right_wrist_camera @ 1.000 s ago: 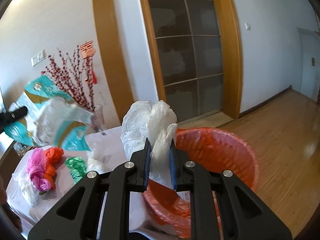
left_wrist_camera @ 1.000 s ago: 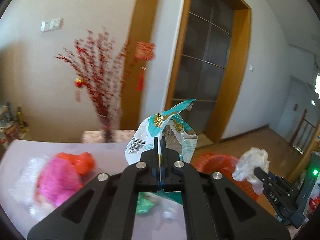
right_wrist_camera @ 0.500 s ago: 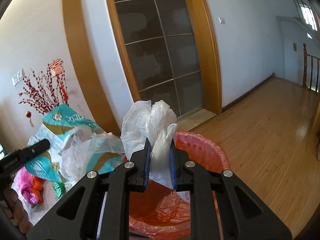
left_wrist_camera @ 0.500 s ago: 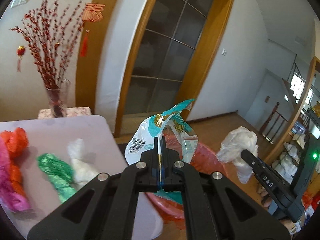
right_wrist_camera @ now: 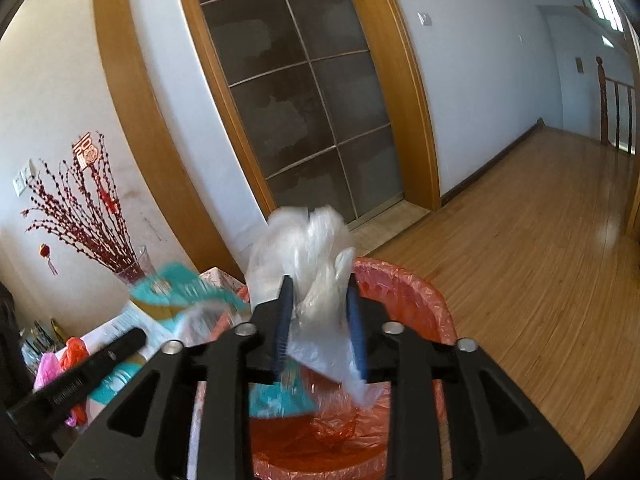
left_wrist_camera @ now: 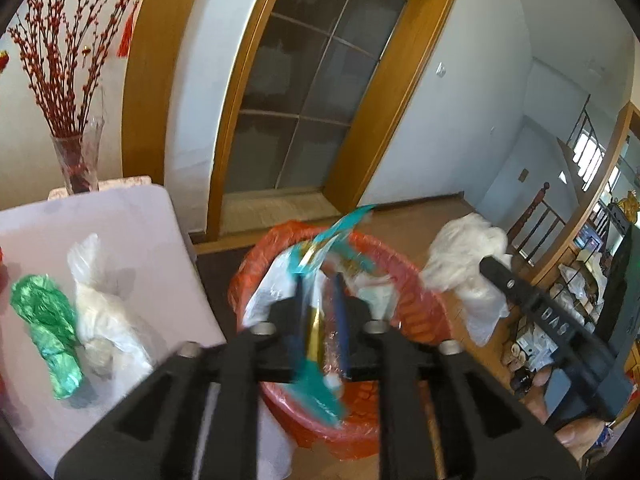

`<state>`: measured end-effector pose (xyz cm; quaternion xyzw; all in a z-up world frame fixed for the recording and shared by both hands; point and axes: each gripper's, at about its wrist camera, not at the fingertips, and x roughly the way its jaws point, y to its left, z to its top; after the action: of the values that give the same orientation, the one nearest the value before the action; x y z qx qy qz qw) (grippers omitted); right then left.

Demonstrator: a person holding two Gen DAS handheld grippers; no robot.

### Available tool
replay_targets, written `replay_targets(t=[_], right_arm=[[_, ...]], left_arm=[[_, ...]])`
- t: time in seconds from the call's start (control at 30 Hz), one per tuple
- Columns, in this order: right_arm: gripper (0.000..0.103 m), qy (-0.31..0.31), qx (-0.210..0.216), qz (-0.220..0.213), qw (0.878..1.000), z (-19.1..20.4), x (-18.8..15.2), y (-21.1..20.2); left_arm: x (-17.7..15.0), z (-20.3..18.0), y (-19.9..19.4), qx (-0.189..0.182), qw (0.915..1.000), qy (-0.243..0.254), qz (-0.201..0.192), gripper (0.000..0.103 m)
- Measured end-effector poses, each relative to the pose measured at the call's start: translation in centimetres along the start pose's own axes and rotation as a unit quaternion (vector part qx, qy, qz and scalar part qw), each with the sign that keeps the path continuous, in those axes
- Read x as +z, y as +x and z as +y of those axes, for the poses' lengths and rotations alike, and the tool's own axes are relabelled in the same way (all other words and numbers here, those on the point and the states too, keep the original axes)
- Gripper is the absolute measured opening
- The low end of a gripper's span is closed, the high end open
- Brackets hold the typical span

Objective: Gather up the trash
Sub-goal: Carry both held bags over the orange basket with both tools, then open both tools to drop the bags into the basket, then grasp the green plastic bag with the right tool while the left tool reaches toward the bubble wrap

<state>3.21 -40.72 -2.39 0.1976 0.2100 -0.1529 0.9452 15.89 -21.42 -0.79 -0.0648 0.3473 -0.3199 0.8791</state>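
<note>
Over the bin with a red liner [left_wrist_camera: 424, 304], my left gripper [left_wrist_camera: 319, 292] points down and its jaws are opening. A teal and gold wrapper [left_wrist_camera: 320, 256], blurred, hangs loose between the pads. In the right wrist view my right gripper [right_wrist_camera: 319, 286] is above the same bin [right_wrist_camera: 424, 300], jaws also opening, with a crumpled white plastic bag [right_wrist_camera: 308, 248] slack between its pads. A finger [left_wrist_camera: 520, 296] of the right gripper and its white bag [left_wrist_camera: 464, 256] show at the right of the left wrist view.
A white table [left_wrist_camera: 132, 232] stands left of the bin, holding a green bag [left_wrist_camera: 44, 328] and a white bag [left_wrist_camera: 100, 304]. Pink [right_wrist_camera: 46, 372] and orange [right_wrist_camera: 76, 352] bags lie farther along it. A vase of red branches [left_wrist_camera: 76, 160] stands behind; wooden floor [right_wrist_camera: 540, 240] spreads to the right.
Both grippers moved from the table side to above the red bin and tipped downward. Both pairs of jaws, earlier pinched on the wrapper and the white bag, now stand apart.
</note>
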Motion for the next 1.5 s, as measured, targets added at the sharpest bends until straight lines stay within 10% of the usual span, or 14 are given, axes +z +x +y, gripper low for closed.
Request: replay_targets(t=[0.87, 1.2, 1.5], right_arm=[[0.049, -0.020, -0.049, -0.004, 0.999, -1.4, -0.9, -2.3], [0.049, -0.060, -0.002, 0.013, 0.998, 2.6, -2.1, -2.8], [0.049, -0.129, 0.105, 0.073, 0.983, 12.3, -6.1, -0.6]], left_arm=[[1.8, -1.5, -2.2, -0.005, 0.9993, 0.023, -0.028, 0.063], [-0.5, 2.2, -7.8, 0.083, 0.9942, 0.032, -0.061, 0.070], [-4.5, 10.7, -16.3, 0.217, 0.9711, 0.014, -0.099, 0.073]])
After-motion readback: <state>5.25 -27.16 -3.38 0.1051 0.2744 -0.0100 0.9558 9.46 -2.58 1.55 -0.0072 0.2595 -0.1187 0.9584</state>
